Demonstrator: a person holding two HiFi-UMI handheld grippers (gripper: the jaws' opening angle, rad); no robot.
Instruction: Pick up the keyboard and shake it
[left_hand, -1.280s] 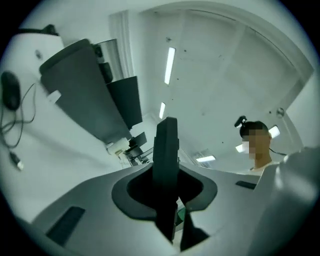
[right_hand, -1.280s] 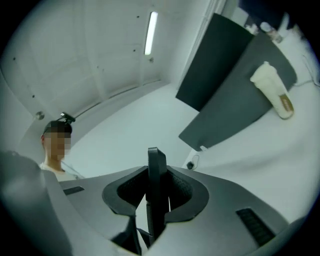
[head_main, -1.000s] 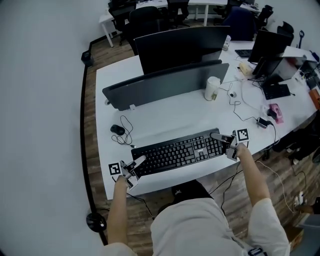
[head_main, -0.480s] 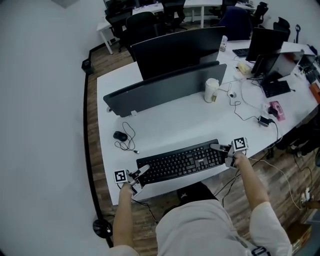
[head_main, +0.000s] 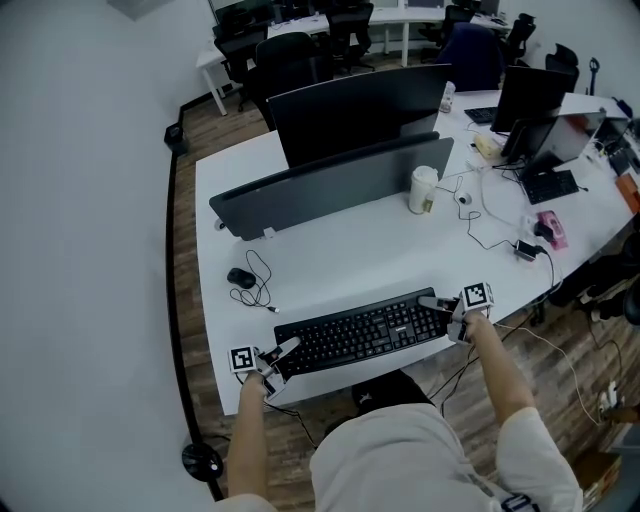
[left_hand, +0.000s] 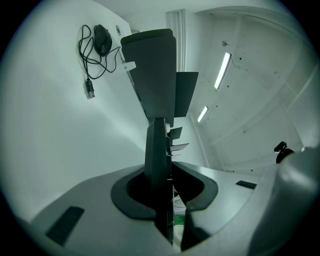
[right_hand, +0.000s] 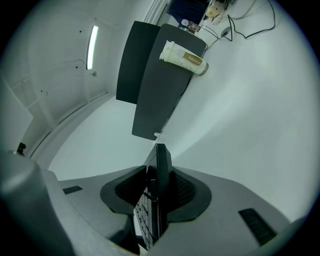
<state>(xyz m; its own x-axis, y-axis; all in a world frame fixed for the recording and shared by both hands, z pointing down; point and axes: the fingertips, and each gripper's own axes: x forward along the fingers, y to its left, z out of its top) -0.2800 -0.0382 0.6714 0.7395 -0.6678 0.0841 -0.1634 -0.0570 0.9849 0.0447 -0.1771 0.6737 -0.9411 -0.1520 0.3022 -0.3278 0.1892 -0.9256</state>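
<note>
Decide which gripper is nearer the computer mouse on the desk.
Left. The left gripper clasps the keyboard's left end, with the mouse just beyond it; the right gripper sits at the keyboard's far right end, its fingers just opening with the keyboard between them.

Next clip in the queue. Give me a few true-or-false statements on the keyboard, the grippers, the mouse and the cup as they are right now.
1. Each gripper has one end of the keyboard between its jaws. True: the left gripper and the right gripper bracket the keyboard. The right gripper's jaws have just been opening, with the keyboard between them.
2. The mouse lies beside the cup. False: the mouse lies behind the keyboard's left end, far from the cup.
3. The cup stands upright by the right end of the divider panel. True.
4. The keyboard is white. False: it is black.
</note>
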